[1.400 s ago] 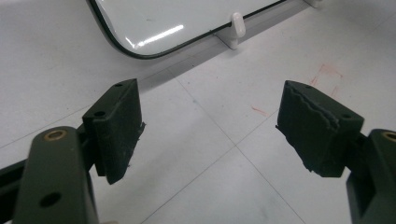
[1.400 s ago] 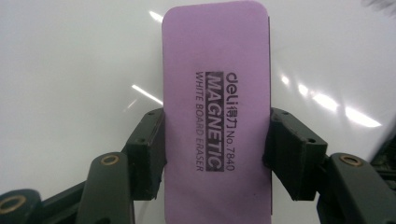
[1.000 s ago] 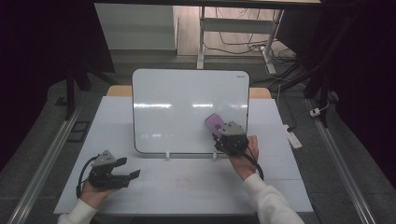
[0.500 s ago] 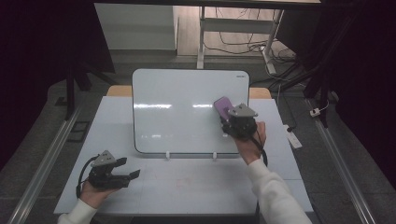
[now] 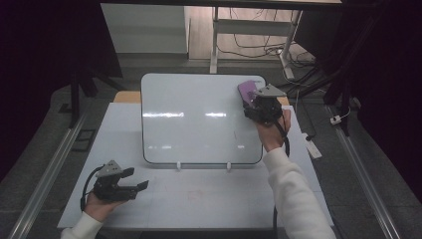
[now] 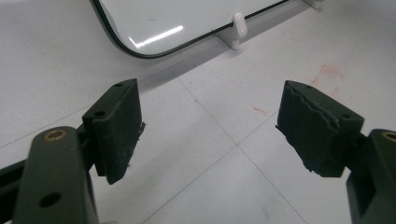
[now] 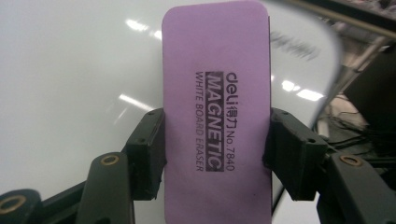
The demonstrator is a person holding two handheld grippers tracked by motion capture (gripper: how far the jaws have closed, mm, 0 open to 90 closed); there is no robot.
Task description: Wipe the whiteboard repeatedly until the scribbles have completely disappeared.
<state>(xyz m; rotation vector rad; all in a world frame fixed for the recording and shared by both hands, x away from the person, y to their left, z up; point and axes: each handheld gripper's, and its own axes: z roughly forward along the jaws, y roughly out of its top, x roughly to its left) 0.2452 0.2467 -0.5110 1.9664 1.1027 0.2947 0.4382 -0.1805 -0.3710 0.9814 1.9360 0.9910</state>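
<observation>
Purple eraser (image 7: 217,116) being pinched across its sides by the right tongs (image 7: 217,154), sitting up at the whiteboard's (image 5: 199,119) top right corner. Left tongs (image 6: 210,126) gaping wide, holding nothing, hovering low over the white tabletop (image 5: 209,194) near the front left. Looking like a wiping job, probably: keeping the eraser flat to the board, pressing evenly, gripping tight enough to avoid twisting, and staying off the rounded edge.

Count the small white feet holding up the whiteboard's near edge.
2: one foot left of centre, another right of centre, both under the whiteboard by its near edge. More may hide behind it.
</observation>
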